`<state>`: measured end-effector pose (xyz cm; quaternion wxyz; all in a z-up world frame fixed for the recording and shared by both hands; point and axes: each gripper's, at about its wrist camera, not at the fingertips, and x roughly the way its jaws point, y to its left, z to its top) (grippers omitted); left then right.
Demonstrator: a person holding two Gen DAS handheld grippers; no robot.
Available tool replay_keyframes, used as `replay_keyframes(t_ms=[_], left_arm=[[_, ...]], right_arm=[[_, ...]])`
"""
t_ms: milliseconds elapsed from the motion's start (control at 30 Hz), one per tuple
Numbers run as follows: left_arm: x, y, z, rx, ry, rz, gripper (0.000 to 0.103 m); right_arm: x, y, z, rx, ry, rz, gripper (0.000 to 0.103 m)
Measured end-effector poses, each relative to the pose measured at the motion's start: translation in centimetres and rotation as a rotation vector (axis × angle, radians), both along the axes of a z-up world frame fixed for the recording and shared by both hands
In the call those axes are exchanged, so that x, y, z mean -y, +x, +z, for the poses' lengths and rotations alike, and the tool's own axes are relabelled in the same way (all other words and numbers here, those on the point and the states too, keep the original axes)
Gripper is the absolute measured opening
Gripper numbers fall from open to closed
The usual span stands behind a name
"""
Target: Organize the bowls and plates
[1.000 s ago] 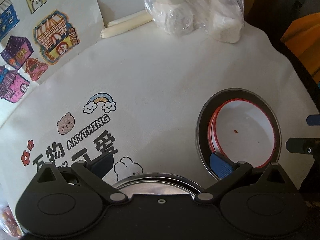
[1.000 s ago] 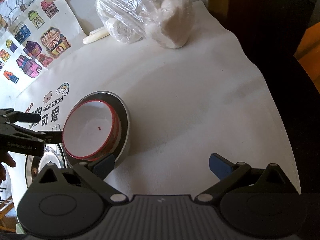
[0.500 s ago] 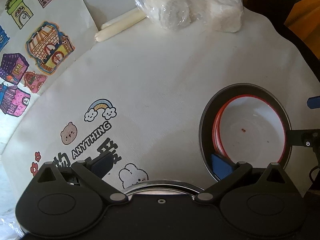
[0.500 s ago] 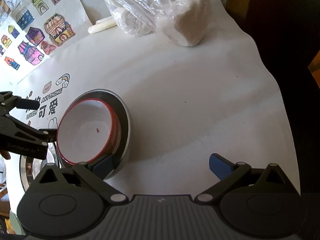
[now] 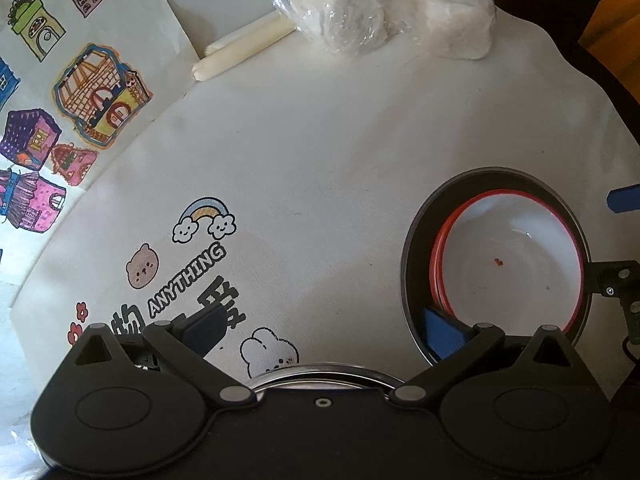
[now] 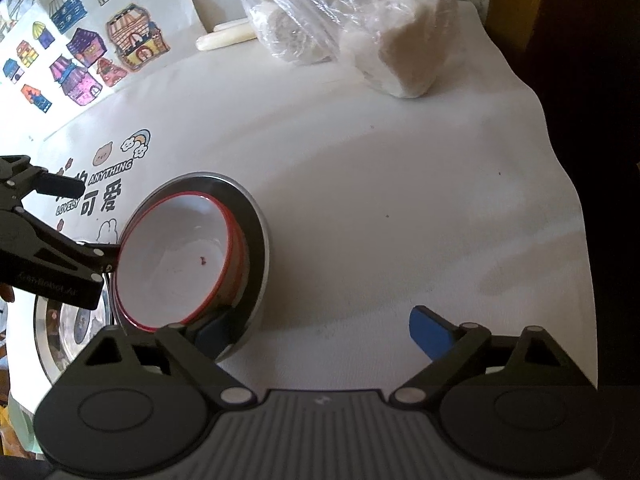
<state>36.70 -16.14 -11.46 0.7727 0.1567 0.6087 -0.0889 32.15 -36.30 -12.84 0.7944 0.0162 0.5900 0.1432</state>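
White tablecloth (image 5: 340, 152), printed with rainbow, bear, rabbit and "ANYTHING" lettering, spread over the whole work surface. Sheet of coloured house drawings (image 5: 52, 92) along the far left edge. Clear plastic bag (image 5: 384, 4) of pale lumps at the far side, with a cream-coloured stick (image 5: 244, 46) lying just beside it.

Left gripper (image 5: 320, 330): jaws spread wide, nothing pinched; right blue pad (image 5: 442, 336) lowered inside the metal bowl beside the stacked bowls, left pad over the printed lettering. Right gripper (image 6: 316, 326): jaws spread wide, empty; left pad at the near rim of the metal bowl, right pad over bare cloth.

Large metal bowl (image 6: 258, 236) resting on the cloth, near centre-left in the right wrist view. Second steel bowl (image 6: 60, 332) just beside it, partly hidden under the left gripper. Nested inside the large one: white bowls with red rims (image 5: 508, 268), tilted. Small red speck (image 5: 497, 262) on the inner face of the top bowl.
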Motion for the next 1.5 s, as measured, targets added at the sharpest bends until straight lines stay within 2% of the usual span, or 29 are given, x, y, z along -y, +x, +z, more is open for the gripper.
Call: replay_keyframes(t_ms=[267, 333, 533, 667, 800, 833, 900, 933, 1100, 1500], left_arm=[[0.2, 0.0, 0.2, -0.008, 0.008, 0.017, 0.1], [0.1, 0.0, 0.2, -0.012, 0.0, 0.03, 0.097], [0.0, -0.2, 0.3, -0.022, -0.051, 0.079, 0.081], [0.3, -0.3, 0.5, -0.034, -0.093, 0.088, 0.06], [0.6, -0.3, 0.6, -0.054, -0.151, 0.092, 0.031], [0.8, -0.4, 0.6, -0.057, -0.158, 0.092, 0.028], [1.1, -0.4, 0.6, -0.068, -0.177, 0.091, 0.012], [1.2, -0.4, 0.6, -0.072, -0.183, 0.091, 0.009], [1.8, -0.4, 0.6, -0.069, -0.161, 0.088, 0.008], [1.6, -0.3, 0.6, -0.069, -0.169, 0.16, 0.007]], right_arm=[[0.1, 0.1, 0.5, -0.013, 0.067, 0.044, 0.069], [0.3, 0.2, 0.5, -0.03, 0.101, 0.043, 0.058], [0.6, 0.9, 0.3, -0.082, 0.183, 0.043, 0.037], [0.5, 1.2, 0.2, -0.105, 0.199, 0.037, 0.033], [0.5, 1.4, 0.0, -0.127, 0.229, 0.027, 0.022], [0.4, 1.3, 0.1, -0.128, 0.233, 0.03, 0.019], [0.0, 1.3, 0.2, -0.124, 0.224, 0.043, 0.019], [-0.1, 1.3, 0.3, -0.123, 0.22, 0.047, 0.019], [0.0, 1.6, 0.2, -0.151, 0.232, 0.039, 0.02], [0.1, 2.0, 0.2, -0.173, 0.246, 0.07, 0.02]])
